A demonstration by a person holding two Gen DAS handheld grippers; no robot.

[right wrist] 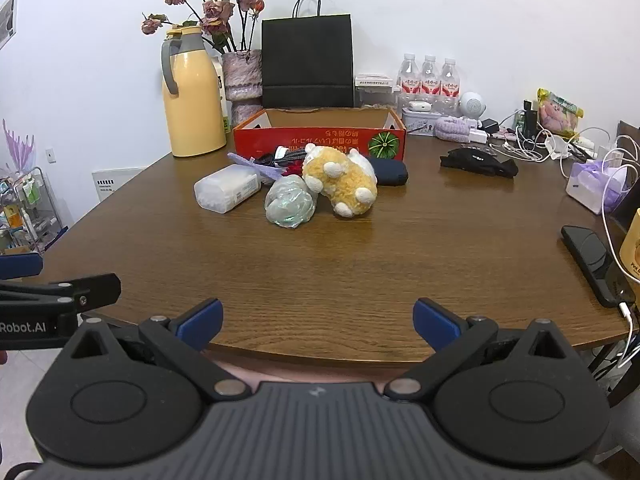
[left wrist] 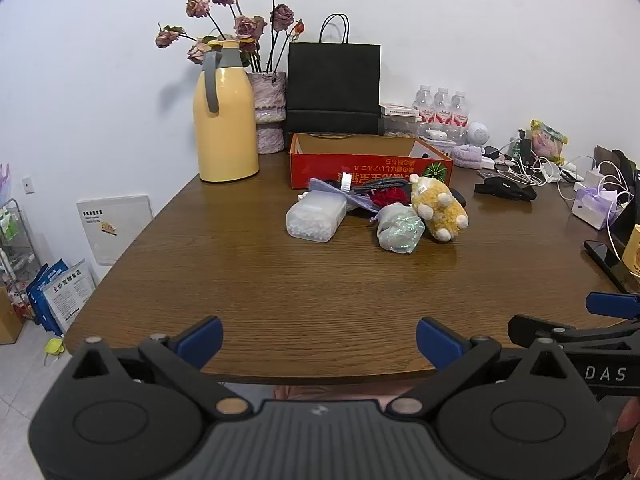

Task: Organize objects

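Both claws, left gripper (left wrist: 319,338) and right gripper (right wrist: 318,320), stand fully open and empty at the frame bottom. The plush toy (right wrist: 340,178) lies upper centre, probably nearer the right, before the red box (right wrist: 320,136).

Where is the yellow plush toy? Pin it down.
In both wrist views the yellow plush toy lies on the wooden table just in front of the red cardboard box, touching the crumpled clear bag on its left.
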